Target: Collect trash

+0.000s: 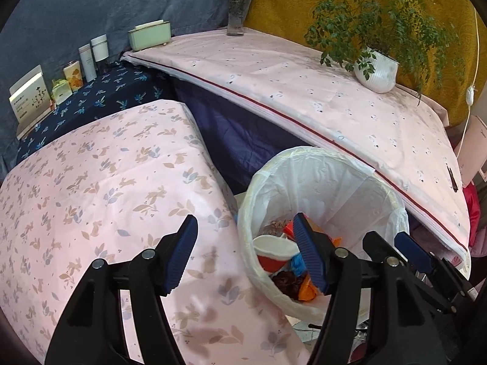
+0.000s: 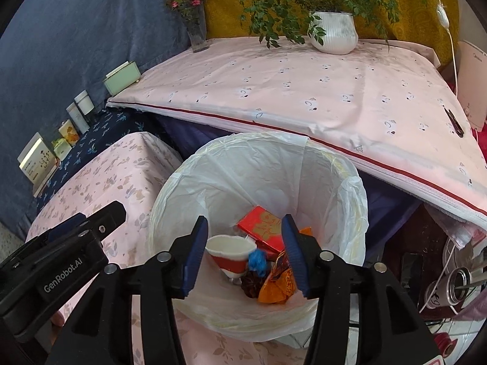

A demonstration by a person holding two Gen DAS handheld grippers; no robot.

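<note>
While both my tools tilt down over the bin, the broad pink cloth [image 2: 304,97] with tiny dark motifs lies smooth at twelve o'clock, its red piping along the near edge. At nine o'clock, a pink rabbit-print cover [image 1: 91,188] drapes softly. Round and lined with crinkly white plastic, the trash bin [image 2: 255,164] holds a red-and-white paper cup [image 2: 231,254], a flat red packet [image 2: 263,226] and an orange wrapper [image 2: 274,289]. My right gripper [image 2: 243,255] gapes about halfway, empty. My left gripper [image 1: 246,255] stands wider, empty, straddling the bin's rim.
</note>
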